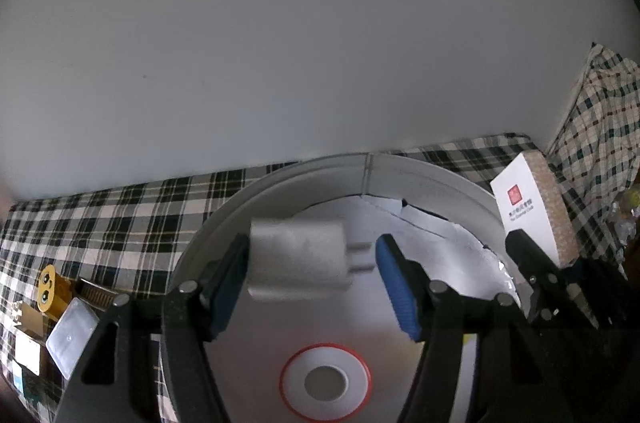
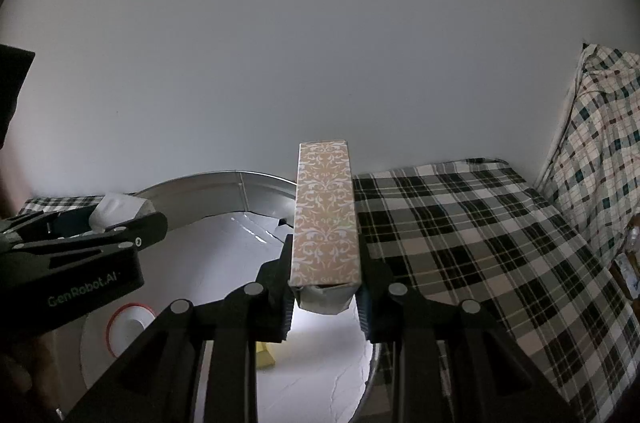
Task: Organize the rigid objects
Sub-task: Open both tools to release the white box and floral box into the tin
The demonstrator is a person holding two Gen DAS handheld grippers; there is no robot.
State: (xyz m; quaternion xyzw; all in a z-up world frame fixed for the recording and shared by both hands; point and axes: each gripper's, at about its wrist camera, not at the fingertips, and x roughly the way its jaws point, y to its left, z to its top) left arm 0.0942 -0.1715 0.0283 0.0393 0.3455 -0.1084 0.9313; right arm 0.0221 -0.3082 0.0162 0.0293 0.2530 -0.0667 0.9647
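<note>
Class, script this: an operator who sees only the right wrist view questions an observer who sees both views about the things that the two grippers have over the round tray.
Operator: What is the white thing at the left gripper?
Observer: A charger. Its two prongs point at that gripper's right finger.
Operator: My box shows only a patterned side. Is there anything else on it?
Observer: Yes, its broad face is white with a red square logo.
</note>
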